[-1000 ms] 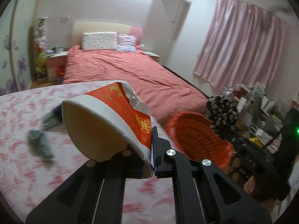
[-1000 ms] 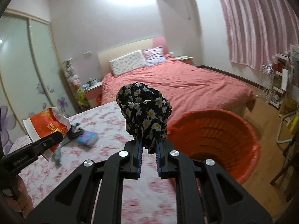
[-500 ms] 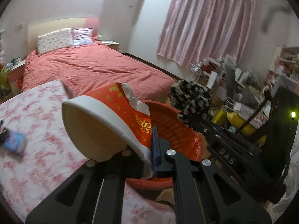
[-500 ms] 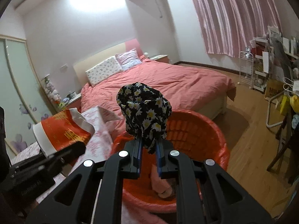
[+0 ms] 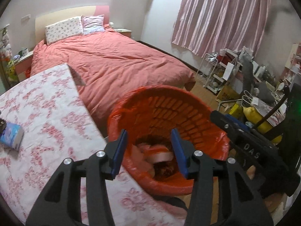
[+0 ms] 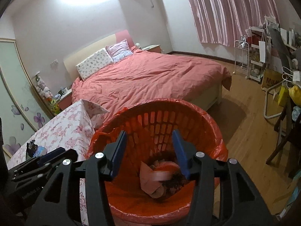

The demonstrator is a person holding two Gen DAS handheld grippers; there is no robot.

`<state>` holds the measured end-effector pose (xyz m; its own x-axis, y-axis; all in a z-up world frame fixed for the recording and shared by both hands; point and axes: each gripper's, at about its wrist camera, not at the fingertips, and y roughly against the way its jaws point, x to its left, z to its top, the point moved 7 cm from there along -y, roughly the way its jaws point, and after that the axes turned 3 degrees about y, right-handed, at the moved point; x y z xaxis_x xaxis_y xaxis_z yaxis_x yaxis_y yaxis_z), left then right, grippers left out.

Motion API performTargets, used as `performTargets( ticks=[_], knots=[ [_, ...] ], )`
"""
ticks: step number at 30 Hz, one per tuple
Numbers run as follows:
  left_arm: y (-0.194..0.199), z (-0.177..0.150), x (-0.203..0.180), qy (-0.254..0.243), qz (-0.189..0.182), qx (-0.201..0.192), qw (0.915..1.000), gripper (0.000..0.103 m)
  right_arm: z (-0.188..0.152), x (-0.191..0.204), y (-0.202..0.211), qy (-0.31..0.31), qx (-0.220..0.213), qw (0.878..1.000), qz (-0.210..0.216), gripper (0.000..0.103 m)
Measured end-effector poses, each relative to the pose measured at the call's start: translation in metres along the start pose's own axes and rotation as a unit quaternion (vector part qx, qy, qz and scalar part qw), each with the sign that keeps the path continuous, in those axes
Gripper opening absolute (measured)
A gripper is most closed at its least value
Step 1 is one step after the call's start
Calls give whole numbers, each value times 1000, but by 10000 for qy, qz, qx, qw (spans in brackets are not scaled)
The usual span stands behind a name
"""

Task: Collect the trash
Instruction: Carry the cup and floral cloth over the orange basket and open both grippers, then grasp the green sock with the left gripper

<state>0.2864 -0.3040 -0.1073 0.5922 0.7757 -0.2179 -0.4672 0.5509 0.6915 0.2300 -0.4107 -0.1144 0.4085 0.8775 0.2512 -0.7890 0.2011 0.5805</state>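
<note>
An orange trash basket (image 5: pixel 188 113) lined with an orange bag stands beside the table; it also shows in the right wrist view (image 6: pixel 207 124). Both grippers hang over it. My left gripper (image 5: pixel 149 151) is open and empty. My right gripper (image 6: pixel 150 153) is open and empty. The red and white paper cup (image 5: pixel 161 155) and a dark floral cloth (image 6: pixel 175 180) lie in the basket with pink scraps (image 6: pixel 150 179). The right gripper shows in the left wrist view (image 5: pixel 244 143); the left one shows in the right wrist view (image 6: pixel 43 162).
The table with a pink floral cloth (image 5: pixel 47 113) still holds a blue packet (image 5: pixel 12 136) and a dark wrapper (image 6: pixel 32 146). A bed with a red cover (image 5: pixel 112 60) lies behind. Cluttered shelves and bags (image 5: pixel 244 75) stand at the right.
Both grippers moved over the basket and opened. The paper cup left my left gripper and the floral cloth left my right gripper; both now lie in the basket.
</note>
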Motion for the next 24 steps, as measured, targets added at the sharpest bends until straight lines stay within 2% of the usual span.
performTargets(
  ticks=[8,14,20,24],
  knots=[
    [37,-15,49,66,617,-125,9980,61,7,4,8,192,-64,9998,-68,61],
    [76,-33,113,376,1241,-211,9913,72,3,31,14,481,-48,9988,3,67],
    [125,-56,197,947,2085,-373,9727,83,-7,66,21,842,16,9962,205,72],
    [156,-73,258,1549,2597,-475,9520,86,-16,86,19,1038,137,9940,332,73]
  ],
)
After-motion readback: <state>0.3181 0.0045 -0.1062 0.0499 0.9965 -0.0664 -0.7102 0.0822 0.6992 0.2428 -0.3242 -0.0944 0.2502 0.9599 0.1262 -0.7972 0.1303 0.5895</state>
